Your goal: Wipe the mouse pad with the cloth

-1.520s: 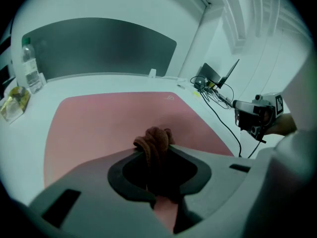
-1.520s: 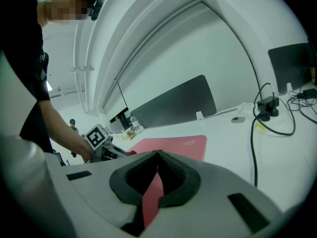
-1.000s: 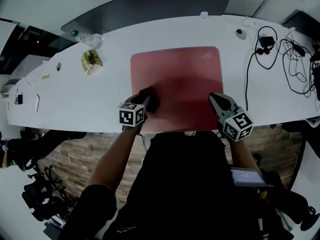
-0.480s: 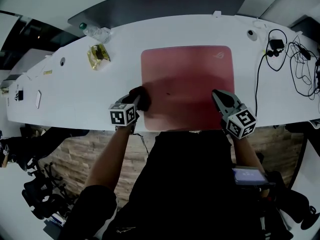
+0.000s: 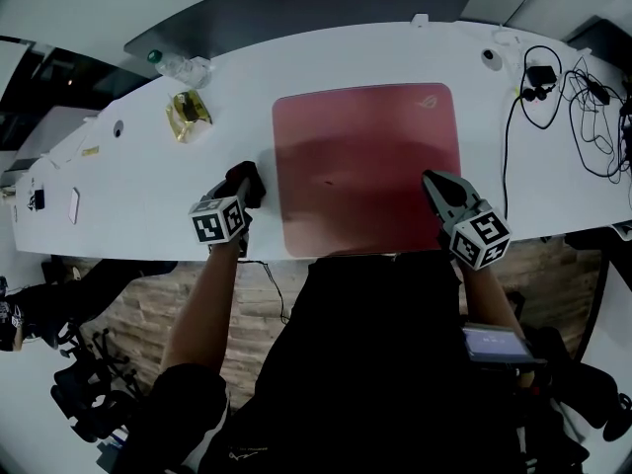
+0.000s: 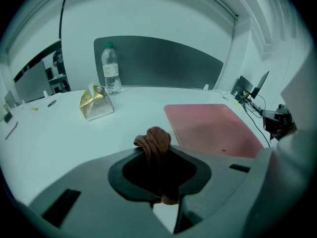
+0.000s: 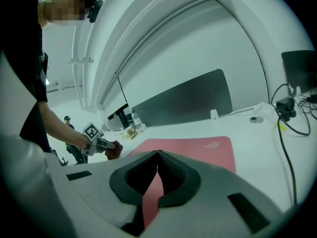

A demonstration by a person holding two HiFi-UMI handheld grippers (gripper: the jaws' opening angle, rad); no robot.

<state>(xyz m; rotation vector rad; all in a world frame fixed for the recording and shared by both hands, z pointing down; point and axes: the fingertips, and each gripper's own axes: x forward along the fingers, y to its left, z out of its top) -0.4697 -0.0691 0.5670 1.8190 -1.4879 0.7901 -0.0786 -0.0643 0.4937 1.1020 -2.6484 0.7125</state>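
- Two tools show: the left tool (image 5: 243, 188) is clamped on the cloth (image 6: 157, 142), which is bunched between its jaws.
- Half a second ago the cloth was on the pad's (image 5: 365, 151) lower-left corner. It now sits over bare bench (image 5: 138, 191) just left of the pad, at centre-left of the head view.
- The right tool (image 5: 434, 181) has its jaws together on nothing, with the tips still at the pad's lower-right edge.
- That stroke looks finished. The cloth must return to the pad for wiping to go on.
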